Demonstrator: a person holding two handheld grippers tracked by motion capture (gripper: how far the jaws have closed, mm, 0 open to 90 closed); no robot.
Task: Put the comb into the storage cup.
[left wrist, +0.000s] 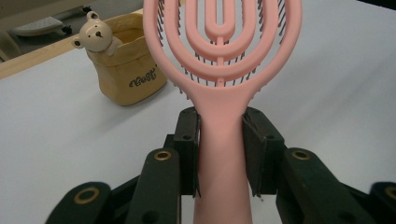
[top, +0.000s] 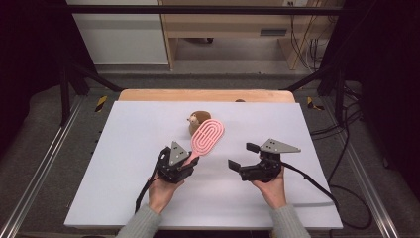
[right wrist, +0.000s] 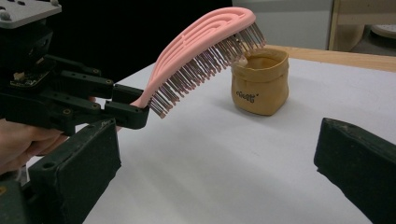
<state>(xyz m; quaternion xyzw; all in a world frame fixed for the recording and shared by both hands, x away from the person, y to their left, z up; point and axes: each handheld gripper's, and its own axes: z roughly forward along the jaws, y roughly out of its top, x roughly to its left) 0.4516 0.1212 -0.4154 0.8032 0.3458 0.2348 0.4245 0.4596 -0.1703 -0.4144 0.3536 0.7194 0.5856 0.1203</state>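
Jaws of the left gripper (top: 187,166) pinch the handle of a pink hairbrush (left wrist: 223,70), one pad on each side. Brush held off the desk (top: 124,148), head raised, bristles down, tilted up toward the far side. Brush head sits just over and in front of a small tan fabric pouch (right wrist: 259,86) with a bear figure (left wrist: 95,36) on its rim; pouch stands upright on the desk. Right gripper (top: 245,157) jaws spread wide, nothing between them, well apart from the brush, held by the right hand (top: 271,187).

Left gripper (top: 189,160) clamps pink hairbrush (top: 207,137); right gripper (top: 243,156) fingers gape.
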